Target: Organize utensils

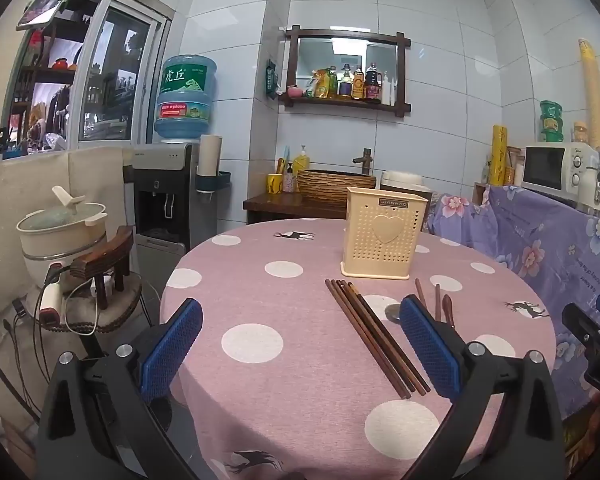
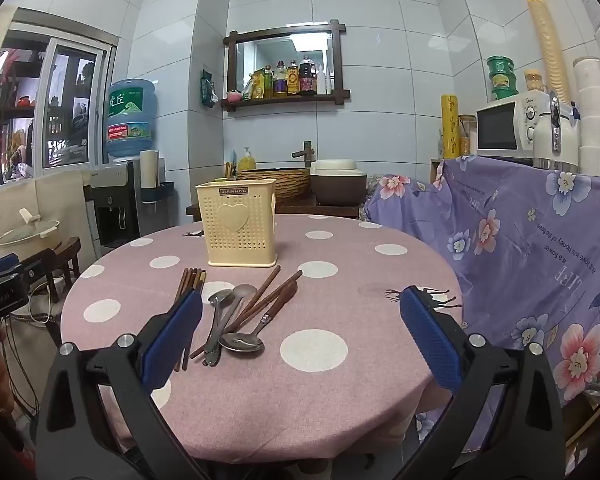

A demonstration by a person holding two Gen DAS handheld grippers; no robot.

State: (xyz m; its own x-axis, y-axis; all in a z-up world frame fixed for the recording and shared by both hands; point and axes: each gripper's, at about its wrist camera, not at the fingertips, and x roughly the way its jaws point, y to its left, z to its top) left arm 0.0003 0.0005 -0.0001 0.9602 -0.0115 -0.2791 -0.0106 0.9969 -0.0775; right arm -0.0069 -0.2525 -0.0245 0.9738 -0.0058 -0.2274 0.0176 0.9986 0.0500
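Note:
A cream perforated utensil holder (image 1: 384, 236) with a heart on its front stands upright on the round pink polka-dot table (image 1: 260, 304); it also shows in the right wrist view (image 2: 240, 228). A bundle of brown wooden chopsticks (image 1: 374, 336) lies flat in front of it, between my left gripper's (image 1: 300, 340) open fingers. In the right wrist view several metal spoons (image 2: 228, 320) and wooden-handled utensils (image 2: 268, 300) lie in a pile, with the chopsticks (image 2: 190, 282) to their left. My right gripper (image 2: 300, 340) is open and empty above the table's near side.
A purple floral cloth (image 2: 540, 260) covers a counter at the right, with a microwave (image 2: 512, 128) on it. A wooden chair (image 1: 104, 264), a pot (image 1: 60, 232) and a water dispenser (image 1: 168, 196) stand to the left. A sink (image 1: 332, 184) is behind the table.

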